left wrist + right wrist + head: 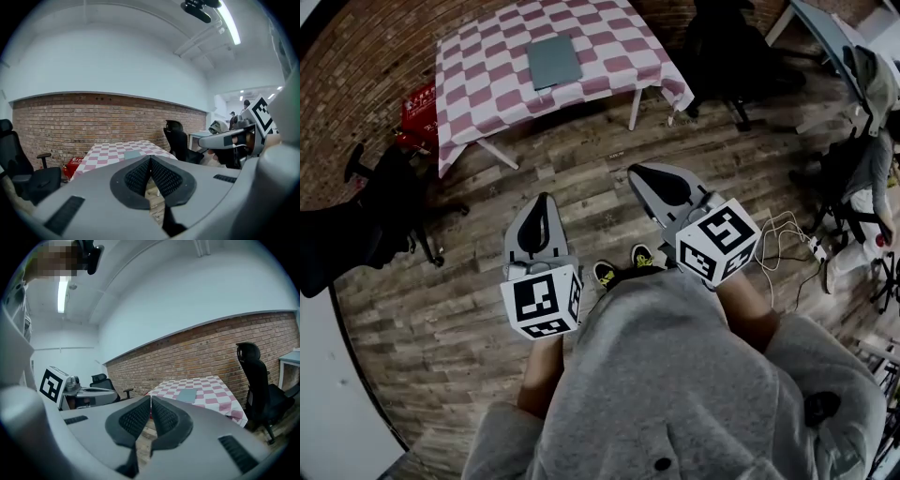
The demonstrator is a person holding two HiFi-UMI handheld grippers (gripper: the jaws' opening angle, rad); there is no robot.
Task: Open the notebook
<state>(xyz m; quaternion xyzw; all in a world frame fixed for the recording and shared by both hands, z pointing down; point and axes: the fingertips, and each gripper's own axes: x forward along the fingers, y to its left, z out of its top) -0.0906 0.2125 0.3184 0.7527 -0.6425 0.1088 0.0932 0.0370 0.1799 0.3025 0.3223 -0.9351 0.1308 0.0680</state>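
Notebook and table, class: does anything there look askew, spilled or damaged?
Nothing stands out. The grey notebook lies closed and flat on the checked tablecloth, roughly square with the cloth's checks. No spill, tear or bent cover can be seen from this distance.

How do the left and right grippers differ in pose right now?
In the head view, the left gripper points straight ahead; the right gripper angles inward toward it. The right gripper's tip reaches farther forward than the left gripper's. Both are shut, empty and well short of the closed notebook.
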